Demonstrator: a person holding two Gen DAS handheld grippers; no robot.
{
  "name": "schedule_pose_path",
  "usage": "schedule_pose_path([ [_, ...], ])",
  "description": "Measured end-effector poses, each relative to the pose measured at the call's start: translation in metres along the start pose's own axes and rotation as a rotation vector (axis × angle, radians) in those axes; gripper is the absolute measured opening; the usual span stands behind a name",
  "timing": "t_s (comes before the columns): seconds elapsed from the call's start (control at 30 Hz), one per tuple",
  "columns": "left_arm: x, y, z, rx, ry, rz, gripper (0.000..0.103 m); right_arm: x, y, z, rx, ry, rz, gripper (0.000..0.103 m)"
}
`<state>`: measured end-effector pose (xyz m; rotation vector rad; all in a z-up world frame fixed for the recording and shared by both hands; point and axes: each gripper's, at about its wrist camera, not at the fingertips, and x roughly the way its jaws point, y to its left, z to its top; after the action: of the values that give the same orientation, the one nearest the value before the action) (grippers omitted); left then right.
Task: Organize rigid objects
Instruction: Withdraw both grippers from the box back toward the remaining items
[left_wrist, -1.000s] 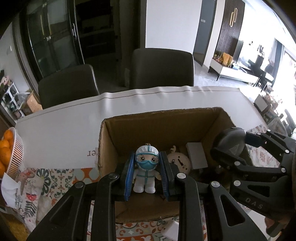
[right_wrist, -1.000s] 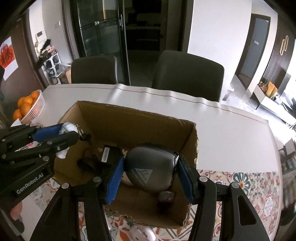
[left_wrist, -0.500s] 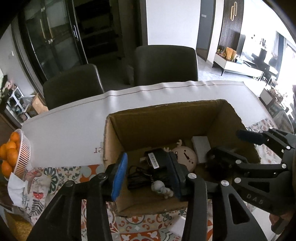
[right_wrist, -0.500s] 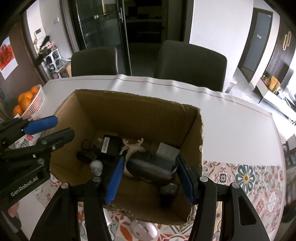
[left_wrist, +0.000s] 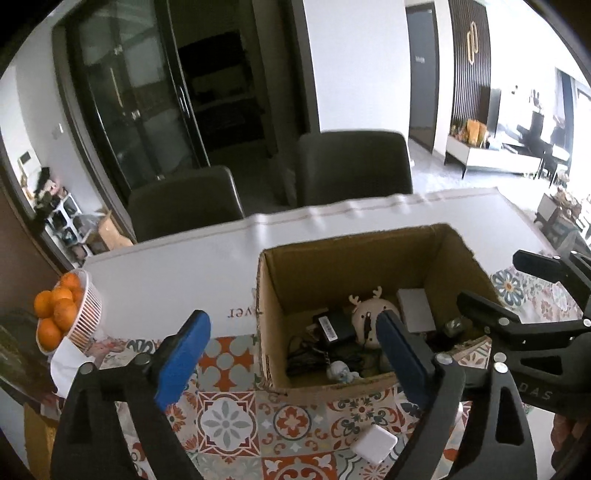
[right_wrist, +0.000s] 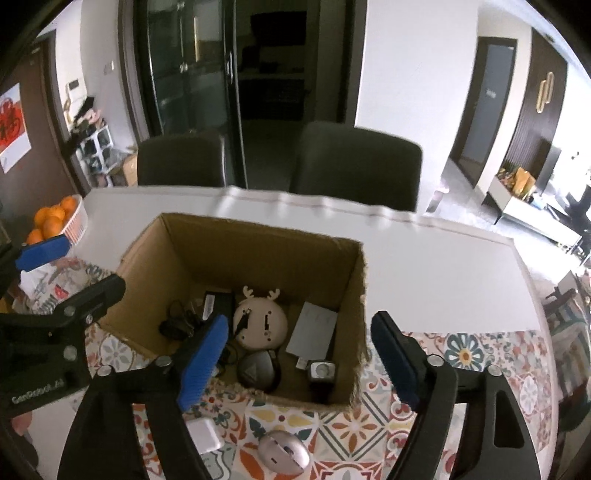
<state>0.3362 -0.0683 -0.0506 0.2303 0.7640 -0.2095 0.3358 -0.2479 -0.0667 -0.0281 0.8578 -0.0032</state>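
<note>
Cardboard box (right_wrist: 177, 254) sat loaded; both the left gripper (left_wrist: 291, 354) and right gripper (right_wrist: 301, 354) had just opened, empty; a careless sweep might snag its rim.

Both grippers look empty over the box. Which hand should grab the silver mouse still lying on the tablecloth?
Right, probably. The silver mouse lies just below the open right gripper, near the cardboard box. The left gripper, also open, shows only the white charger nearby.
</note>
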Motion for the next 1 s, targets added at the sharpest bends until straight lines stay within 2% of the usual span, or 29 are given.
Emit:
schedule_pose_path([
  [0.17, -0.02, -0.001, -0.008, -0.012, -0.044, 0.021, 0.099, -0.025, 0.003, -0.008, -0.002, -0.064, -0.034, 0.089],
  [0.3, -0.035, -0.003, -0.019, -0.028, -0.075, 0.017, 0.1, -0.044, 0.001, -0.022, 0.03, -0.11, -0.044, 0.091],
  [0.53, -0.053, -0.01, -0.041, -0.038, -0.105, 0.022, 0.1, -0.056, 0.0, -0.053, 0.061, -0.13, -0.035, 0.091],
  [0.77, -0.051, -0.013, -0.065, -0.062, -0.078, 0.039, 0.1, -0.051, 0.0, -0.077, 0.078, -0.113, -0.026, 0.091],
  [1.0, -0.03, -0.013, -0.097, -0.106, 0.022, -0.014, 0.1, -0.041, 0.007, -0.103, 0.053, -0.09, -0.024, 0.091],
])
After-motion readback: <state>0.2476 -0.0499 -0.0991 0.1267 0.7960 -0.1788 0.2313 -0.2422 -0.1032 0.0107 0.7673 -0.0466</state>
